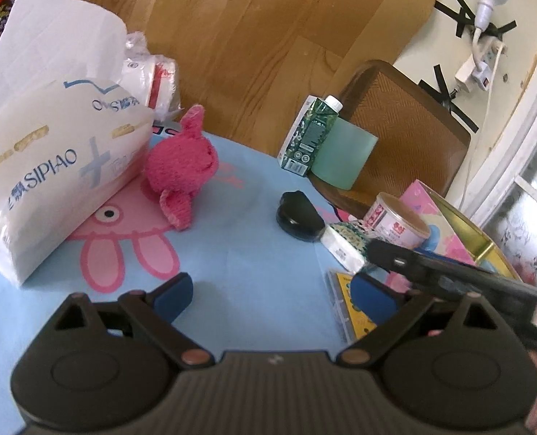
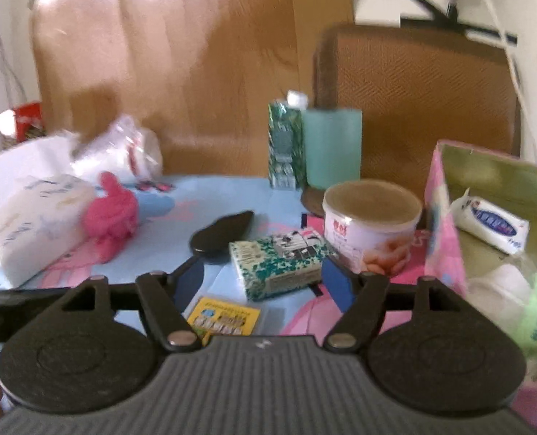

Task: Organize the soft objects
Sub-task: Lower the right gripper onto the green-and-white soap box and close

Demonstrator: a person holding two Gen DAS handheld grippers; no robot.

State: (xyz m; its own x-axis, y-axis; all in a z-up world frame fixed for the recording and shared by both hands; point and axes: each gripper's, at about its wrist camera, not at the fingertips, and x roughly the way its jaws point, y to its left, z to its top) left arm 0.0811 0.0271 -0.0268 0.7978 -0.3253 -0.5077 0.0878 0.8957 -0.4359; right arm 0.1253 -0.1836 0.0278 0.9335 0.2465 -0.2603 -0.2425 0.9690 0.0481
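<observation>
Both your tongs are released, nothing between them: left gripper (image 1: pixel 272 295) faces the fluffy pink plush toy (image 1: pixel 181 170) by the tabletop's far-left edge; right gripper (image 2: pixel 263 281) sits beside the pink cardboard box (image 2: pixel 446 224), likely the drop spot.

Your left gripper (image 1: pixel 272 295) sits at the bottom of the frame with its blue pads wide apart and only the light blue tablecloth (image 1: pixel 246 253) between them. Left of centre, a pink plush toy (image 1: pixel 181 170) lies just beside a large white tissue pack (image 1: pixel 47 159). A black case (image 1: pixel 299 217) rests near the centre. At the right edge, your right gripper (image 1: pixel 449 279) reaches in over a small tissue packet (image 1: pixel 344 246) and a can (image 1: pixel 399 224).
</observation>
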